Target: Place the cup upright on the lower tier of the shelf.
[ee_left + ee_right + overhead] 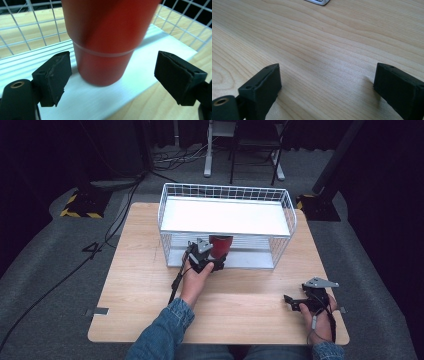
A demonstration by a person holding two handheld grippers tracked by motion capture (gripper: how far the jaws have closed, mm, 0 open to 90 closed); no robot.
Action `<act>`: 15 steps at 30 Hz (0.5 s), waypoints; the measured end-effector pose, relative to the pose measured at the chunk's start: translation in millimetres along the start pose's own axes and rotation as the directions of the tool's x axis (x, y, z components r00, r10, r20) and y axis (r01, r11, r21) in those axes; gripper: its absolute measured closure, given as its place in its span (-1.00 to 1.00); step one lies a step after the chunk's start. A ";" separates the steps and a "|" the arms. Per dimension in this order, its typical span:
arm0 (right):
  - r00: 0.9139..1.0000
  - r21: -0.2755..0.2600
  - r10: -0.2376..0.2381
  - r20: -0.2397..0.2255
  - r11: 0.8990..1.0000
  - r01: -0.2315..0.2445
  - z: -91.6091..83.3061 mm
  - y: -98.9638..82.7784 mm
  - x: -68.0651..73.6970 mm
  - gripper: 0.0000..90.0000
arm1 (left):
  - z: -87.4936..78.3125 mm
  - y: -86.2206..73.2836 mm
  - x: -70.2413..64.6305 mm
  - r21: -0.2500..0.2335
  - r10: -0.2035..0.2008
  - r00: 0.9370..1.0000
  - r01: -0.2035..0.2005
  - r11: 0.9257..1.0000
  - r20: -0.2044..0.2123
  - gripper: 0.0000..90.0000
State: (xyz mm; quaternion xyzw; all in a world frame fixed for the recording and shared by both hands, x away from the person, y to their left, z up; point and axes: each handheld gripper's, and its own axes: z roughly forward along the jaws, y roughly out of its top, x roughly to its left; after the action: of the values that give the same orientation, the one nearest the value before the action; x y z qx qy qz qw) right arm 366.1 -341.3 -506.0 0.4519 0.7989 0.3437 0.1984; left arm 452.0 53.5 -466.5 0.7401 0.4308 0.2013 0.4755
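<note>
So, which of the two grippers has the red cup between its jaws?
The left gripper, at the wire rack: its open jaws flank the red cup. The right gripper faces bare table.

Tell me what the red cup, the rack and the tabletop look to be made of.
Red cup: smooth, probably plastic or coated metal; a soft sheen and a thin ring line around it.
Rack: thin white-coated wire, seemingly metal, in a grid, with flat white shelves.
Tabletop: light wood or wood-look laminate; matte, with grain lines.

- The left hand (pixel 196 281) reaches forward; its left gripper (pixel 110 77) has jaws spread wide.
- The right hand (pixel 320 320) rests near; its right gripper (pixel 327 92) gapes too.
</note>
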 end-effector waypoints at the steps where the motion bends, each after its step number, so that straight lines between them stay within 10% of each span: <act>1: 1.000 0.000 0.000 0.000 1.000 0.000 0.0 0.0 0.0 -0.82 | -8.7 0.9 -1.2 -0.010 0.002 1.000 -0.002 1.000 0.003 -0.67; 15: 1.000 0.000 0.000 0.000 1.000 0.000 0.0 0.1 0.0 -0.82 | -59.8 -0.4 -6.2 -0.027 0.029 0.999 -0.028 0.999 0.018 -0.67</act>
State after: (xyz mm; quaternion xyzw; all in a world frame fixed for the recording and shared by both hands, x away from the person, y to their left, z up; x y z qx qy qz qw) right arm 366.2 -341.3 -505.9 0.4521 0.7989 0.3437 0.1982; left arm 406.1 80.2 -438.3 0.7415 0.4132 0.2071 0.4864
